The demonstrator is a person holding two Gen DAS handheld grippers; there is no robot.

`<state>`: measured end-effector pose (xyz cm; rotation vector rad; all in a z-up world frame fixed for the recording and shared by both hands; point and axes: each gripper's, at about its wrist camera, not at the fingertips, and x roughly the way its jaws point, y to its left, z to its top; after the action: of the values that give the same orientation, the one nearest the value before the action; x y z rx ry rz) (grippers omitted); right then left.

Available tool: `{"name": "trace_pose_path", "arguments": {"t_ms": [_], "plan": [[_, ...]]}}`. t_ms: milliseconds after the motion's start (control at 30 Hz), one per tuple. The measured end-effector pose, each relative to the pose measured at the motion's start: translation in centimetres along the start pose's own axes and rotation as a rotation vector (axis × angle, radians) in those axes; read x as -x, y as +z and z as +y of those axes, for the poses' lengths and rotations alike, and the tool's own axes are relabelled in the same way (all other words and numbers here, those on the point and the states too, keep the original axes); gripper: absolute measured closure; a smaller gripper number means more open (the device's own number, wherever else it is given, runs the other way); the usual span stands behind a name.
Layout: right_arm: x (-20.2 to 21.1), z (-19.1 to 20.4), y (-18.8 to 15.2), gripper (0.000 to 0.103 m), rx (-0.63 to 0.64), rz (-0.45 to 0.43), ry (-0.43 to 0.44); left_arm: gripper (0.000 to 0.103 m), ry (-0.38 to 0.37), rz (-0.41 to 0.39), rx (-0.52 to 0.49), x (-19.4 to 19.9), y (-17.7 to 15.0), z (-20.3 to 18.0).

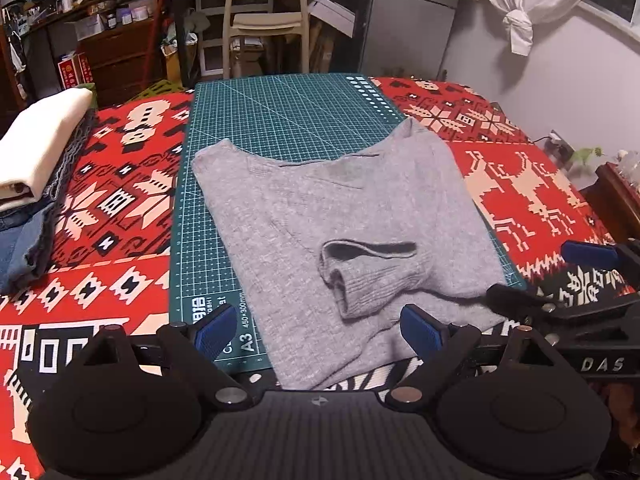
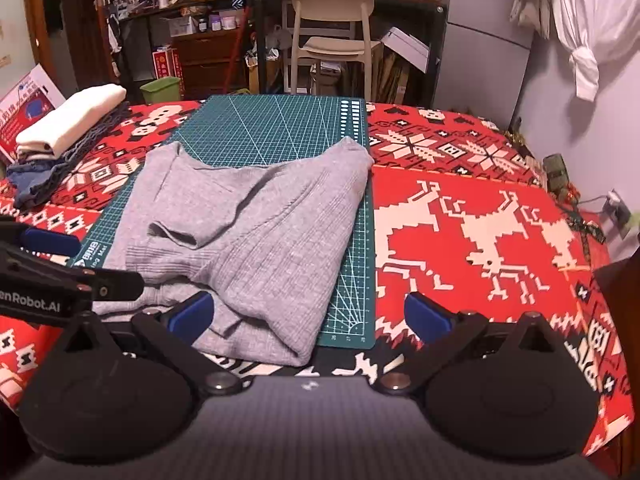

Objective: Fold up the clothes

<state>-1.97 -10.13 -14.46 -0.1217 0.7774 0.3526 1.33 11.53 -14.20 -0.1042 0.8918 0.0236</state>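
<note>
A grey knit sweater (image 1: 320, 216) lies partly folded on a green cutting mat (image 1: 280, 112), with a sleeve cuff doubled onto its lower half. My left gripper (image 1: 316, 330) hovers at the sweater's near edge, its blue pads wide apart and pressing on nothing. In the right wrist view the same sweater (image 2: 256, 232) covers the mat (image 2: 272, 128). My right gripper (image 2: 310, 318) stands open over the sweater's near right corner, one pad above the cloth and the other over the tablecloth. Each gripper shows at the edge of the other's view.
A red patterned tablecloth (image 2: 480, 216) covers the table. A stack of folded clothes (image 1: 36, 160), cream on top of denim, sits at the left. A beige chair (image 2: 332, 36), cluttered shelves and a green bin (image 2: 160, 90) stand behind the table.
</note>
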Motion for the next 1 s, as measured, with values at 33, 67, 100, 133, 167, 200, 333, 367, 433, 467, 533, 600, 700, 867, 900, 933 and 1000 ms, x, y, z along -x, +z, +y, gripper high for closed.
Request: {"name": "trace_pose_path", "arguments": {"t_ms": [33,67,100,133,167,200,333,367,433,467,533,600,700,867,900,933,1000], "plan": [[0.1,-0.2,-0.1,0.001,-0.022,-0.008,0.005,0.014,-0.014,-0.017,-0.002,0.1,-0.1,0.1],[0.1,-0.4,-0.1,0.001,-0.04,-0.01,0.008,0.014,-0.036,-0.041,-0.007,0.3,-0.2,0.1],[0.1,-0.5,-0.1,0.001,-0.05,-0.005,0.009,0.014,-0.061,-0.06,-0.018,0.5,-0.3,0.2],[0.0,-0.6,0.0,0.001,-0.053,0.002,0.008,0.014,-0.069,-0.063,-0.037,0.5,-0.2,0.0],[-0.1,-0.7,0.0,0.001,-0.053,0.005,0.002,0.014,-0.075,-0.065,-0.056,0.6,-0.2,-0.1],[-0.2,-0.8,0.1,0.001,-0.049,0.006,-0.007,0.013,-0.068,-0.061,-0.081,0.6,-0.1,-0.4],[-0.4,-1.4,0.3,0.001,-0.052,0.003,-0.011,0.013,-0.065,-0.081,-0.159,0.7,0.1,-1.3],[-0.4,-1.6,0.4,0.001,-0.054,-0.003,-0.011,0.013,-0.071,-0.091,-0.171,0.8,0.1,-1.4],[-0.3,-1.8,0.5,0.001,-0.049,-0.017,-0.015,0.013,-0.07,-0.11,-0.192,0.9,0.2,-1.7],[-0.2,-1.9,0.5,0.001,-0.04,-0.022,-0.022,0.013,-0.06,-0.118,-0.206,0.8,0.3,-1.9],[-0.2,-1.8,0.7,0.001,-0.011,-0.024,-0.049,0.014,-0.043,-0.145,-0.235,0.9,0.4,-2.4],[-0.2,-1.7,0.7,0.001,0.026,-0.024,-0.082,0.014,-0.046,-0.17,-0.256,0.9,0.4,-2.8],[0.2,-1.7,0.6,0.001,0.057,-0.049,-0.09,0.014,-0.119,-0.16,-0.244,0.7,1.1,-2.9],[0.7,-2.8,0.7,0.001,0.023,-0.062,-0.039,0.015,-0.129,-0.172,-0.275,0.4,1.9,-3.7],[0.8,-3.0,0.7,0.001,0.016,-0.058,-0.041,0.017,-0.123,-0.171,-0.285,0.2,2.0,-3.8],[0.8,-3.3,0.8,0.001,0.011,-0.052,-0.048,0.02,-0.116,-0.17,-0.296,0.0,2.2,-3.9],[0.6,-3.8,1.0,0.001,0.001,-0.029,-0.052,0.036,-0.106,-0.157,-0.329,-0.5,2.4,-4.1]]}}
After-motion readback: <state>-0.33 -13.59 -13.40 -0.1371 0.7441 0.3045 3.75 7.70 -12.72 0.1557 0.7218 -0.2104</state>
